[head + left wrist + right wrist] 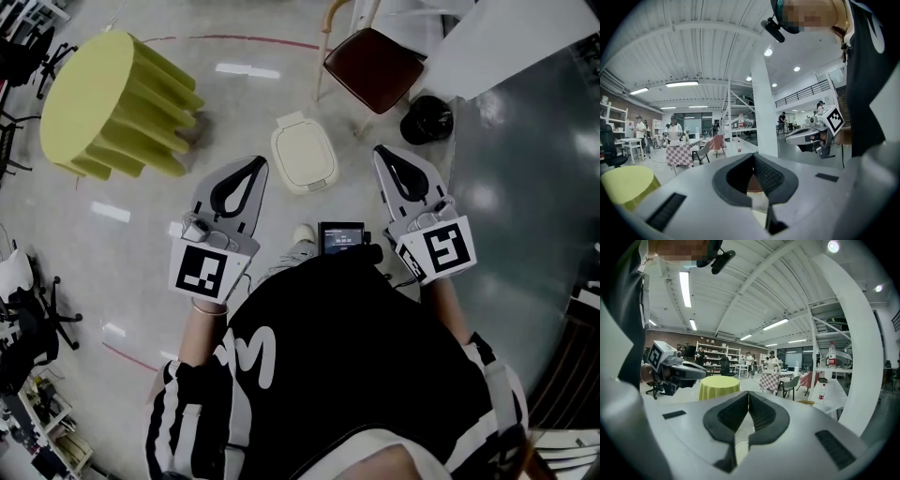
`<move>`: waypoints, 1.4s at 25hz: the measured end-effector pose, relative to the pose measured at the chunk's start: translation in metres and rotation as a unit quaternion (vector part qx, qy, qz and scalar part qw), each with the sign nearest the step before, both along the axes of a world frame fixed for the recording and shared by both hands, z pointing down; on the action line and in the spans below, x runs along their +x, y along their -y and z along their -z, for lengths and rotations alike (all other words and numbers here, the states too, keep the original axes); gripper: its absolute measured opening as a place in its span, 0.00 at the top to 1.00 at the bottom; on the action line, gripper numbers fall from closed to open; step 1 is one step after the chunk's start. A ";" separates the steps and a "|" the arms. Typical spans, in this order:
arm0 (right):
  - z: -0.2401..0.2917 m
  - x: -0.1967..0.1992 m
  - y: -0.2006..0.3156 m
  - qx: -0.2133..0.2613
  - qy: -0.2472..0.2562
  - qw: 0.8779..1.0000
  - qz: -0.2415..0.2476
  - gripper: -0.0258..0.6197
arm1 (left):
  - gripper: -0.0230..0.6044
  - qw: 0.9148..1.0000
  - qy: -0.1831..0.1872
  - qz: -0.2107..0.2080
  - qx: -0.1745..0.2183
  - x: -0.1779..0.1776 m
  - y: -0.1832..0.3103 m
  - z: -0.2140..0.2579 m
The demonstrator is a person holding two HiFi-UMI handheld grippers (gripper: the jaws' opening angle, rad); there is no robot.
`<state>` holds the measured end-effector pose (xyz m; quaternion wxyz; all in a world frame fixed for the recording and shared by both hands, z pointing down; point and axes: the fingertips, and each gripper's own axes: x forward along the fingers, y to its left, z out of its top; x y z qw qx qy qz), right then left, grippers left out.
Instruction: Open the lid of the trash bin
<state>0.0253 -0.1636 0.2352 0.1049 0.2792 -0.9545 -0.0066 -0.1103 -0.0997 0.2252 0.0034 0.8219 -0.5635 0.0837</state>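
Note:
A small cream trash bin (303, 156) stands on the floor ahead of the person's feet, its lid down flat. In the head view my left gripper (257, 163) is held up to the bin's left and my right gripper (381, 150) to its right, both apart from it. Each has its black jaws pressed together at the tips with nothing between. Both gripper views look out level across the hall, so neither shows the bin. The left gripper (753, 155) and right gripper (748, 393) show shut there too.
A round table with a yellow-green cloth (103, 98) stands at the far left. A brown-seated chair (373, 67), a black round object (427, 119) and a white table (506, 47) lie beyond the bin at right. A small screen device (340, 237) is at the person's chest. People stand far off.

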 end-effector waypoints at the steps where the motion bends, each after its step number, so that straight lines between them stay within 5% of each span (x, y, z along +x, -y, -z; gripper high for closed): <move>1: -0.001 -0.001 0.002 -0.001 0.000 1.000 -0.002 0.94 | 0.95 1.000 -0.001 0.000 -0.001 -0.002 0.002 -0.001; 14: -0.003 -0.004 0.017 -0.004 0.002 1.000 -0.007 0.94 | 0.95 1.000 -0.003 -0.002 0.000 -0.007 0.017 -0.004; 35: -0.020 -0.021 0.030 -0.022 -0.011 0.996 0.088 0.94 | 0.95 0.997 -0.006 0.070 -0.003 -0.004 0.016 -0.018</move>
